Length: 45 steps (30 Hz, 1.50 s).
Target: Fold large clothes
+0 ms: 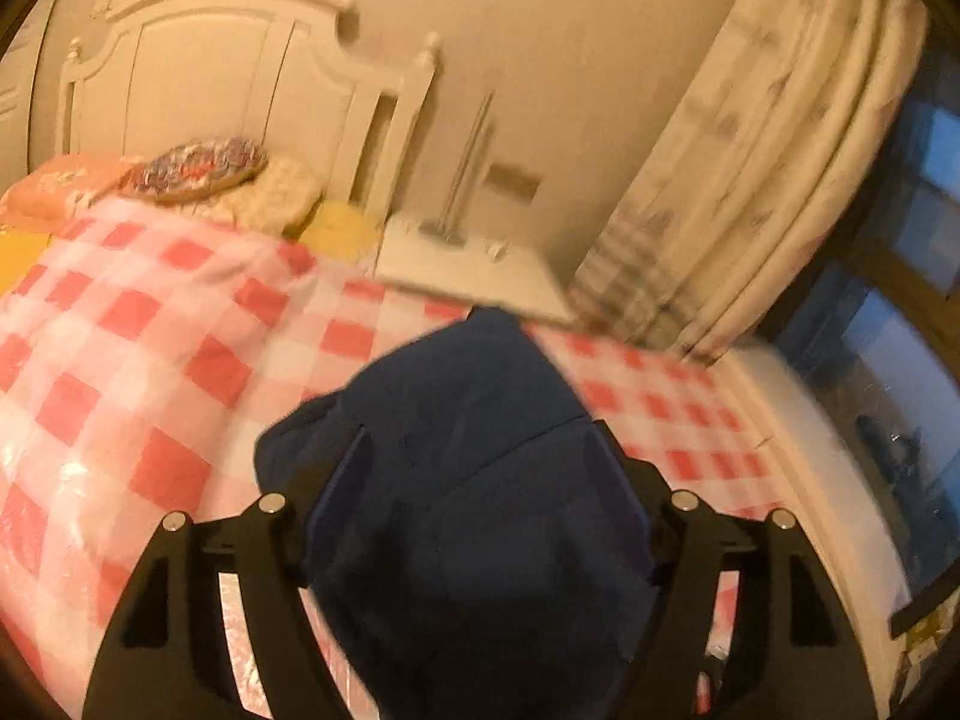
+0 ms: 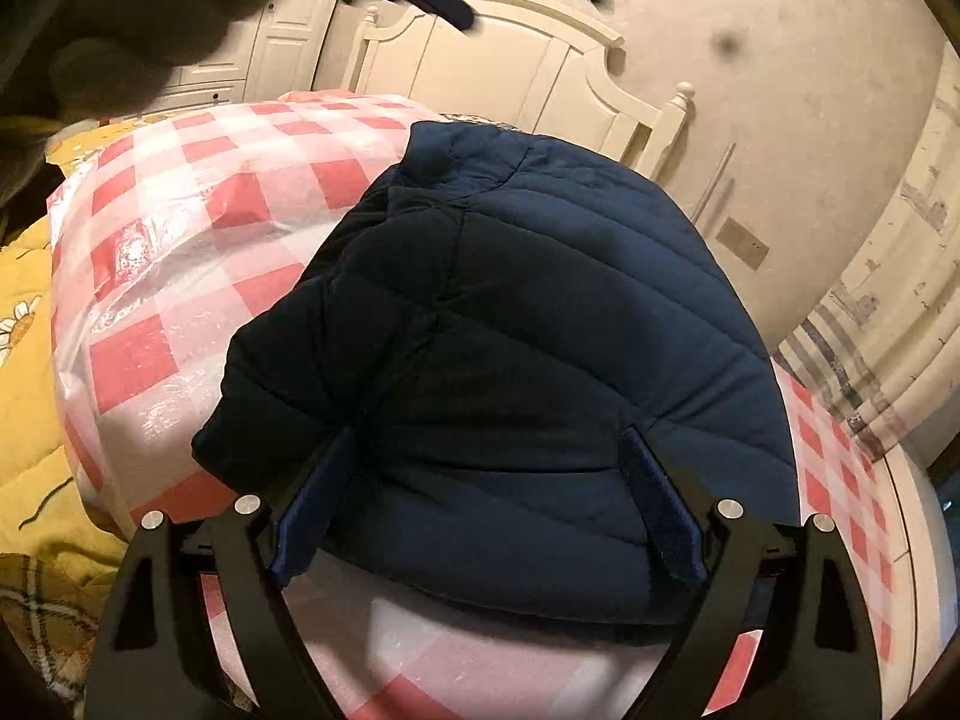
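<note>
Navy quilted puffer jacket (image 2: 540, 324) lies folded into a rounded bundle on a glossy red-and-white checked plastic sheet (image 2: 198, 204) spread over the bed; horizontal stitch lines, puffy matte fabric, collar end pointing to the upper centre of the right wrist view, toward the cream headboard (image 2: 516, 54), hem end nearest the camera, so the long axis runs bottom to top of frame. Right gripper (image 2: 489, 516) has its jaws spread wide over the hem edge, blue pads on either side of the fabric, no clear pinch. Left wrist view is motion-blurred: left gripper (image 1: 474, 480) jaws also spread, dark jacket (image 1: 468, 480) bulk filling the gap between them, can't tell if the pads touch it. In the right wrist view, a dark blurred shape at upper left with a blue pad looks like the other gripper raised above the bed. Around: yellow flowered quilt (image 2: 30, 312) at left edge, wrinkled; patterned round cushion (image 1: 198, 168) and pale pillows by the headboard at upper left of the left wrist view; white nightstand (image 1: 468, 267) centre; cream patterned curtain (image 1: 762, 168) in heavy folds at right; dark window (image 1: 912, 300) at far right. Plaster wall behind, blotchy.
</note>
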Each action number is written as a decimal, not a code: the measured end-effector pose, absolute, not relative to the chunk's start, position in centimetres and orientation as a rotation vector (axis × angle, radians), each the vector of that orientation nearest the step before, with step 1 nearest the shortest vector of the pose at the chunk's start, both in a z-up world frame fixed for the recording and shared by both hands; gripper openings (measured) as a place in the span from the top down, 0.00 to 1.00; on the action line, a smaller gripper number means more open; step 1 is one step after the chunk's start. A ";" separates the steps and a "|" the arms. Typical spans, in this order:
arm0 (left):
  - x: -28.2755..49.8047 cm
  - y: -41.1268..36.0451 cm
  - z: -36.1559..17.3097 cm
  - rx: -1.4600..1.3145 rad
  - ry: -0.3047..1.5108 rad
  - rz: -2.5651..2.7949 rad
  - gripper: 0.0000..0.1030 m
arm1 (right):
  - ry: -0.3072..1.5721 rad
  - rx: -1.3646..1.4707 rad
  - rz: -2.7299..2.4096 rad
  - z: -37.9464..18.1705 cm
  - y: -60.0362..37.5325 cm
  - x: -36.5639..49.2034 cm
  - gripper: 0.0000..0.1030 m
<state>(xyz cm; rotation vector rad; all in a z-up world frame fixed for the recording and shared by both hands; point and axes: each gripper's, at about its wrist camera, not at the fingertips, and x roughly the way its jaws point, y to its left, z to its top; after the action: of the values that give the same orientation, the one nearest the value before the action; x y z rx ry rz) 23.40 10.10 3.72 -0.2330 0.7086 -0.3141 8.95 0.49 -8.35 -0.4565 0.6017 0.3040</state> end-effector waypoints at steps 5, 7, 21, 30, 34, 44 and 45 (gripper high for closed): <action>29.9 11.0 -6.6 -0.233 0.868 -0.187 0.08 | 0.592 -0.454 0.311 -8.5 0.2 9.3 0.14; 30.5 13.2 -8.9 -0.371 0.865 -0.284 0.06 | 0.584 -0.460 0.317 -8.5 0.3 9.3 0.14; 29.2 13.5 -8.0 -0.342 0.854 -0.254 0.12 | 0.614 -0.399 0.421 -7.2 -0.7 9.7 0.12; 22.0 16.0 -5.1 -0.464 0.866 -0.338 0.05 | 0.610 0.265 0.558 -1.5 -17.6 14.5 0.06; 20.7 15.4 -7.5 -0.486 0.963 -0.361 0.03 | 0.808 0.529 0.552 -6.3 -22.1 21.2 0.06; 22.4 13.7 -10.0 -0.497 1.015 -0.473 0.18 | 0.872 0.525 0.665 -9.8 -19.2 23.3 0.25; 22.6 13.1 -9.7 -0.468 1.015 -0.466 0.22 | 0.840 0.494 0.638 -9.5 -19.0 22.6 0.29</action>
<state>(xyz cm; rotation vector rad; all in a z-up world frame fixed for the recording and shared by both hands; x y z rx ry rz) 22.60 13.08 -9.70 -0.4682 1.0149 -0.4661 22.63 -18.96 -9.49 0.4941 0.8403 0.6380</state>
